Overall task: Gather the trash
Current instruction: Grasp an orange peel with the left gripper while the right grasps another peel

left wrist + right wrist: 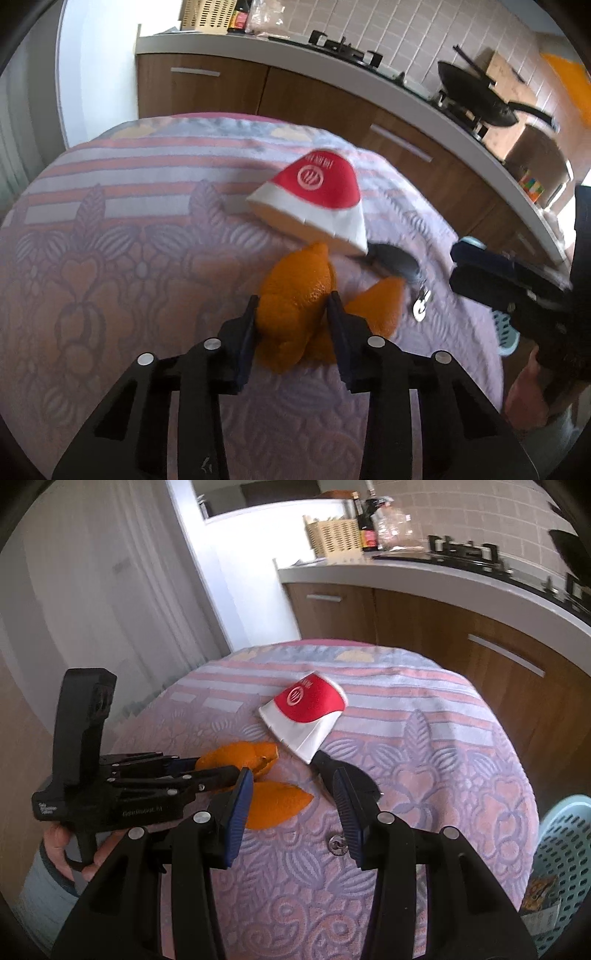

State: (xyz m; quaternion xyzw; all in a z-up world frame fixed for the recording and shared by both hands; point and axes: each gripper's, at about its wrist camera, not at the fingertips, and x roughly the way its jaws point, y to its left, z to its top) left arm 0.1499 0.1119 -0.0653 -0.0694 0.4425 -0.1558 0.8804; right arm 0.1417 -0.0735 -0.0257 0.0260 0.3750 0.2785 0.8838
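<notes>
My left gripper (292, 304) is shut on a large piece of orange peel (295, 291), held just above the patterned tablecloth (129, 258). A second orange peel (380, 306) lies on the cloth just to its right; it also shows in the right wrist view (275, 805). A flattened red and white paper cup (317, 199) lies beyond the peels and shows in the right wrist view (306, 712) too. My right gripper (293, 797) is open and empty, above the cloth, with the left gripper (207, 771) to its left.
A dark key fob (347, 775) with a metal ring (337, 843) lies on the cloth near my right gripper. A teal plastic basket (565, 856) stands at the table's right. A kitchen counter (369, 70) with a stove and black pan (476, 96) runs behind.
</notes>
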